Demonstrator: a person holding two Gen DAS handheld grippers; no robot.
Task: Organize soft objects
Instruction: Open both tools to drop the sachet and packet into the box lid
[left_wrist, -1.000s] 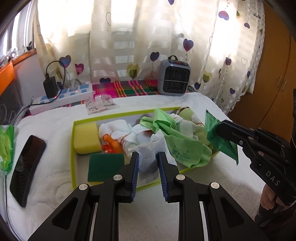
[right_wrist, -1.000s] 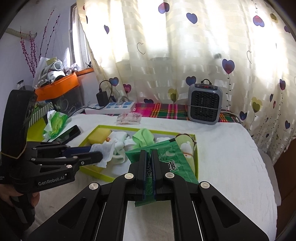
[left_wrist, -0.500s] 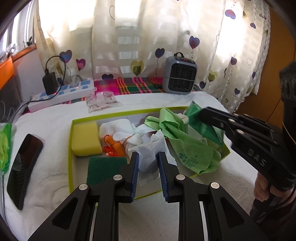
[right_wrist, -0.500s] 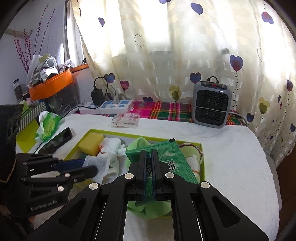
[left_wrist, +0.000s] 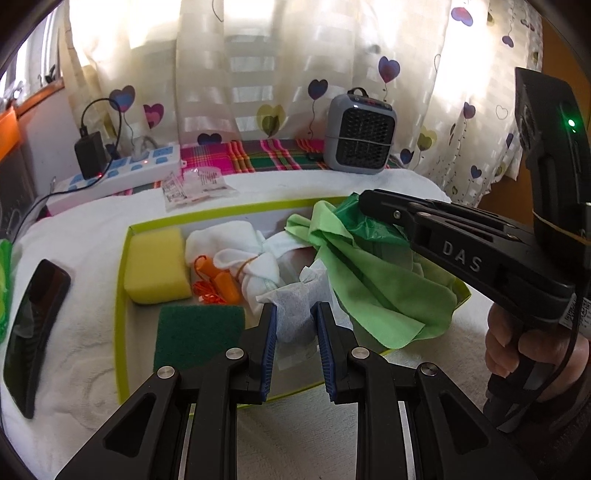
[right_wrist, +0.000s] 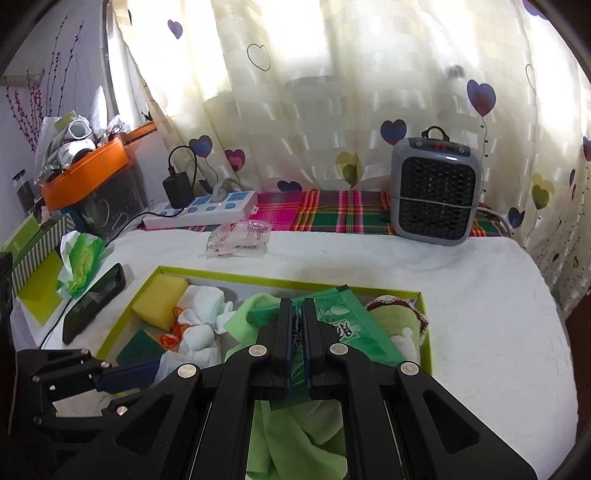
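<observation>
A lime-rimmed tray (left_wrist: 122, 295) (right_wrist: 369, 288) on the white bed holds a yellow sponge (left_wrist: 157, 266), a dark green scouring pad (left_wrist: 197, 334), white socks (left_wrist: 236, 254), an orange item (left_wrist: 214, 278), a light green cloth (left_wrist: 373, 291) and a plush toy (right_wrist: 397, 319). My left gripper (left_wrist: 294, 314) is shut on a white wipe (left_wrist: 295, 321) over the tray's near edge. My right gripper (right_wrist: 297, 308) is shut on a dark green plastic packet (right_wrist: 347, 332) and holds it above the cloth, over the tray's right half; it also shows in the left wrist view (left_wrist: 364, 201).
A black phone (left_wrist: 35, 332) and a green tissue pack (right_wrist: 79, 264) lie left of the tray. A grey heater (left_wrist: 360, 134), a power strip (left_wrist: 122, 177) and a clear packet (left_wrist: 197, 186) sit behind it. The bed's edge and curtain are at right.
My right gripper has carried the green packet left, from beside the tray's right end to above the green cloth inside it. My left gripper has held the wipe almost still.
</observation>
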